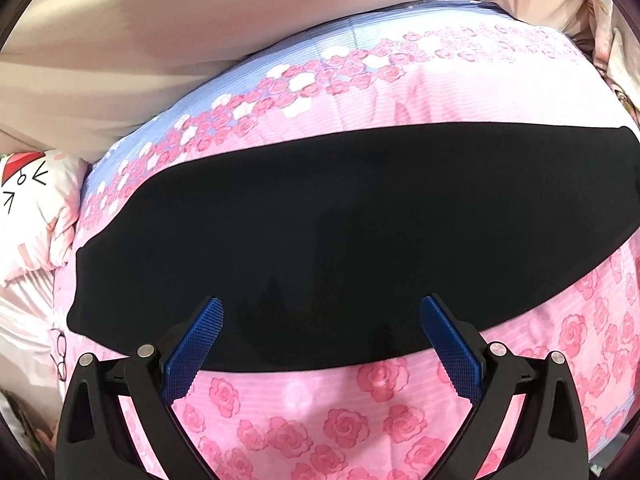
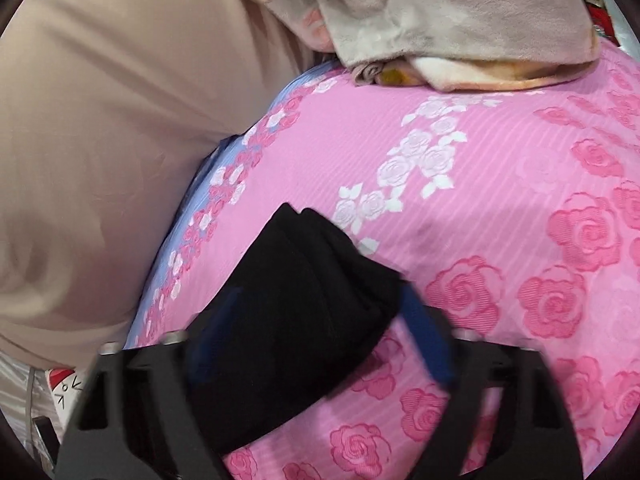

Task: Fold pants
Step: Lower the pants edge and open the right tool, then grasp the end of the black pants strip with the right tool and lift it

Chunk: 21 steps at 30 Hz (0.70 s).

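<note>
The black pants (image 1: pixel 320 236) lie flat as a long band across a pink rose-print bedspread (image 1: pixel 304 416). My left gripper (image 1: pixel 320 320) is open, its blue pads (image 1: pixel 200 344) spread above the near edge of the pants, holding nothing. In the right wrist view, one end of the black pants (image 2: pixel 288 320) lies between the blurred blue fingers (image 2: pixel 424 340) of my right gripper (image 2: pixel 312 344). Its jaws stand wide apart around the cloth, without clamping it.
A beige curtain or sheet (image 1: pixel 160 52) hangs behind the bed. A cartoon-print pillow (image 1: pixel 32 208) and glasses (image 1: pixel 60 352) sit at the left. A folded beige blanket (image 2: pixel 440 24) rests on the bedspread's (image 2: pixel 500 160) far side.
</note>
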{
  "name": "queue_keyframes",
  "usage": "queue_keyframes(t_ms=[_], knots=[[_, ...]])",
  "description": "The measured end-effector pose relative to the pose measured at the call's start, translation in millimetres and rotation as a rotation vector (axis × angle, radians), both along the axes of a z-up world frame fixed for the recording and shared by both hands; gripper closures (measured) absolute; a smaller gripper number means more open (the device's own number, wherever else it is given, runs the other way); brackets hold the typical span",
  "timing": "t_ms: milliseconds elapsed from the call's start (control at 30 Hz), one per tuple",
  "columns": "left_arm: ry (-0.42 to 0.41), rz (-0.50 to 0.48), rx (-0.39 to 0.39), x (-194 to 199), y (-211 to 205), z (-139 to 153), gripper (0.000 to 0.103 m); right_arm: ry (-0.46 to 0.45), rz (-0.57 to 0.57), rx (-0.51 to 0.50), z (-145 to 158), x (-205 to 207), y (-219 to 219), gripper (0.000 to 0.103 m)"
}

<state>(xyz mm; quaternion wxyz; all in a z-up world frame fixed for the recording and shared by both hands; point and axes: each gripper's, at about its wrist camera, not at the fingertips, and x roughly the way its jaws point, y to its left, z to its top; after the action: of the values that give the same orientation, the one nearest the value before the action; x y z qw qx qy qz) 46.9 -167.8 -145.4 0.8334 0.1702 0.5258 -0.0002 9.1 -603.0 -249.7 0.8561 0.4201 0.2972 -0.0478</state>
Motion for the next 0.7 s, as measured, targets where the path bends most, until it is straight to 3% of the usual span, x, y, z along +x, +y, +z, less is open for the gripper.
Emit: queue_keyframes(t_ms=[33, 67, 167, 333, 433, 533, 700], knots=[[0.0, 0.005, -0.001, -1, 2, 0, 0.005, 0.011, 0.027, 0.036, -6, 5, 1, 0.082], [0.004, 0.013, -0.003, -2, 6, 0, 0.005, 0.016, 0.038, 0.043, -9, 7, 2, 0.085], [0.006, 0.036, 0.003, -6, 17, 3, 0.005, 0.015, 0.04, 0.028, 1, 6, 8, 0.086], [0.003, 0.112, -0.018, -16, 56, 13, 0.005, -0.034, 0.118, -0.063, 62, 18, 39, 0.086], [-0.004, 0.175, -0.033, -24, 91, 19, 0.005, -0.088, 0.272, -0.125, 113, 44, 96, 0.086], [-0.012, 0.253, -0.059, -30, 136, 25, 0.005, -0.122, 0.442, -0.182, 147, 72, 172, 0.086], [-0.035, 0.374, -0.081, -44, 217, 34, 0.005, -0.131, 0.728, -0.256, 153, 107, 327, 0.086]])
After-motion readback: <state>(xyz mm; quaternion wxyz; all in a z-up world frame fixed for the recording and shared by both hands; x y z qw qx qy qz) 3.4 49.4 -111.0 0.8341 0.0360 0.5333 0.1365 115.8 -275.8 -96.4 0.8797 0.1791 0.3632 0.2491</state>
